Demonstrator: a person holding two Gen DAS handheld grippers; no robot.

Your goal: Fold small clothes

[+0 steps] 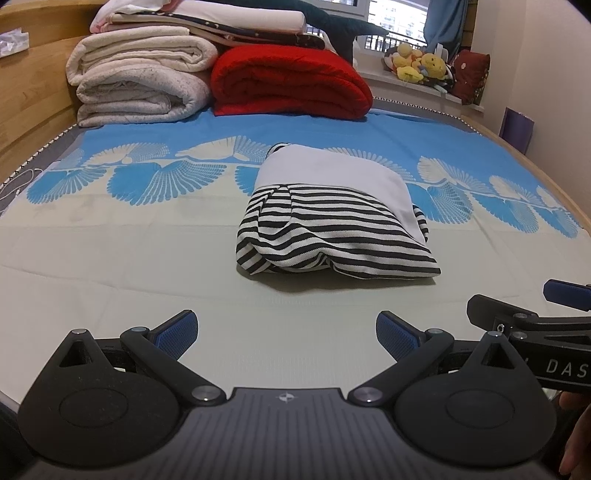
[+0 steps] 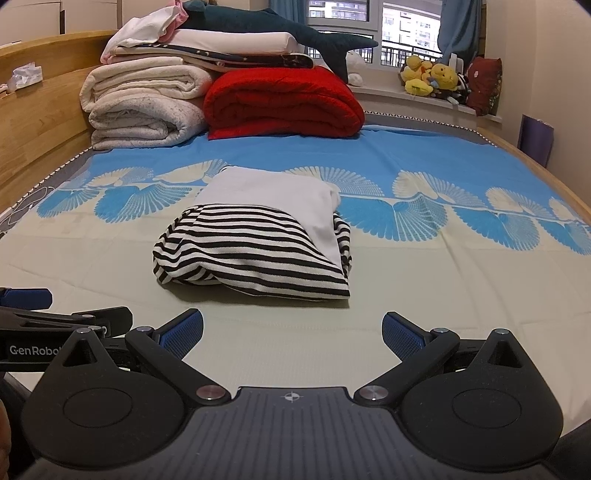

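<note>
A small garment (image 1: pixel 332 218), black-and-white striped with a plain white panel, lies folded into a compact bundle on the bed. It also shows in the right wrist view (image 2: pixel 258 243). My left gripper (image 1: pixel 286 334) is open and empty, held low over the sheet a short way in front of the bundle. My right gripper (image 2: pixel 291 334) is open and empty too, beside the left one. The right gripper shows at the right edge of the left wrist view (image 1: pixel 535 314). The left gripper shows at the left edge of the right wrist view (image 2: pixel 55 317).
The bed sheet (image 1: pixel 147 258) is pale with a blue fan-patterned band. Folded white blankets (image 1: pixel 140 85) and a red blanket (image 1: pixel 291 83) are stacked at the far end, with a plush shark (image 2: pixel 280 29) on top. Stuffed toys (image 1: pixel 421 64) sit on the windowsill. A wooden bed frame (image 2: pixel 37 147) runs along the left.
</note>
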